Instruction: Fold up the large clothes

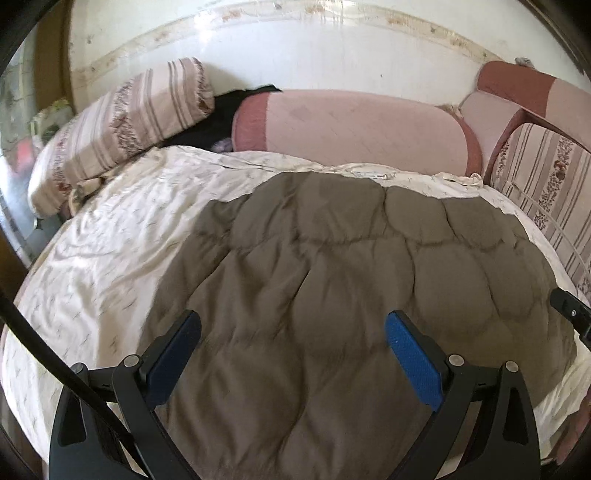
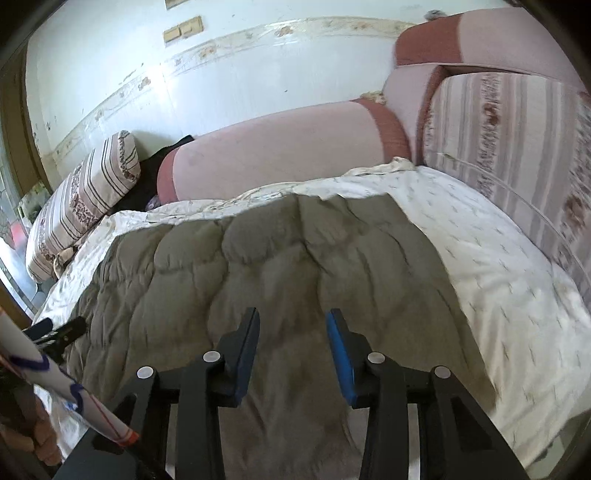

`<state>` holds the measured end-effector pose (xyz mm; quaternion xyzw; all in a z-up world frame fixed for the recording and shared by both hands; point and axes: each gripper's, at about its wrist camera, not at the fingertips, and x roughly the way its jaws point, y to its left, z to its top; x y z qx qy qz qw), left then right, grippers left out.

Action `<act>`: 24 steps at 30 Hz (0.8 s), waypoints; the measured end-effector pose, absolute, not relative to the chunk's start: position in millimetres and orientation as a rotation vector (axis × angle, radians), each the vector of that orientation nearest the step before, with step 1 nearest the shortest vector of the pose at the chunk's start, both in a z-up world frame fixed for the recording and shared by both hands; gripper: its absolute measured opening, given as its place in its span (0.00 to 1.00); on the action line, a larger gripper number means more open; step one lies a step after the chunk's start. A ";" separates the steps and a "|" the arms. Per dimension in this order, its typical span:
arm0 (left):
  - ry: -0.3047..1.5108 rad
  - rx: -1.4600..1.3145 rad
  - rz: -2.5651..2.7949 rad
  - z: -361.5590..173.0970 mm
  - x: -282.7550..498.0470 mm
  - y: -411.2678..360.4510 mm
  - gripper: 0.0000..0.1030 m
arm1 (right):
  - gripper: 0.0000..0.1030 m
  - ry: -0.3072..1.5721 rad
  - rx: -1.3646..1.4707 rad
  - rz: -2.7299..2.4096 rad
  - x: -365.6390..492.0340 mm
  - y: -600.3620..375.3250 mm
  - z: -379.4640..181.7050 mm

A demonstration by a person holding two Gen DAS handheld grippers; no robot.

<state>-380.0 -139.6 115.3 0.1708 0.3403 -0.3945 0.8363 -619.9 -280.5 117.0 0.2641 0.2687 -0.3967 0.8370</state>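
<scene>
1. A bed with a crumpled cream printed sheet (image 1: 110, 236) stands against a glossy white wall (image 1: 295, 55) with a faded floral border.
2. A grey-brown quilted padded garment (image 1: 332, 266) lies spread flat on the sheet.
3. Along the wall lie a long pink bolster (image 1: 354, 125) and a striped floral pillow (image 1: 125, 122).
4. The left tongs (image 1: 291, 325) gape wide over the garment, gripping nothing.
5. The right tongs (image 2: 291, 321) stand partly open, also empty.
6. Only the right view shows beige wall switches (image 2: 184, 28) and a white sleeve (image 2: 55, 384).
</scene>
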 end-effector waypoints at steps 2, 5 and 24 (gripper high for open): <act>0.740 0.386 -0.817 112.3 -367.3 -166.2 0.97 | 0.40 0.586 0.559 -0.825 -603.1 -297.9 119.1; 0.778 0.414 -0.808 104.2 -351.5 -201.2 0.97 | 0.40 0.620 0.568 -0.810 -575.7 -325.1 116.0; 0.923 0.411 -0.815 73.5 -294.2 -263.6 1.00 | 0.46 0.808 0.671 -0.784 -529.2 -408.6 66.5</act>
